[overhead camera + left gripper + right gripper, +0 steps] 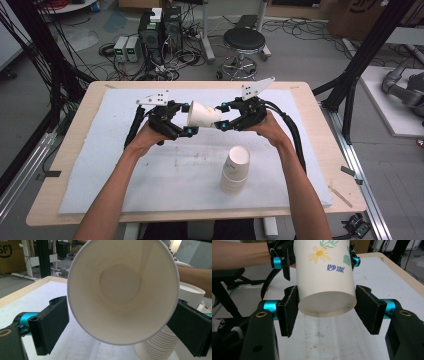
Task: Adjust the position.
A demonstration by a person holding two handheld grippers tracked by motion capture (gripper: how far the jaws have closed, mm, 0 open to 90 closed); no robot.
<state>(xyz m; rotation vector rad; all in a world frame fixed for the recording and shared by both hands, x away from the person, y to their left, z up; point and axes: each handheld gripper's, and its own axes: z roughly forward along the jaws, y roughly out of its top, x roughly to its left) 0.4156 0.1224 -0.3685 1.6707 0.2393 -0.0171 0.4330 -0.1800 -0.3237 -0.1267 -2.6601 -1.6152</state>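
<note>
Nearest me, the stack of paper cups (235, 170) stands upright on the white mat (100, 170), my landmark. Beyond and above it I hold one paper cup (202, 115) on its side in the air, long axis running left-right, mouth toward my left gripper (184, 119), base toward my right gripper (221, 116). In the right gripper view its jaws pinch the cup's base end; in the left gripper view those jaws sit either side of the rim, contact unclear, so I cannot tell its grip.
</note>
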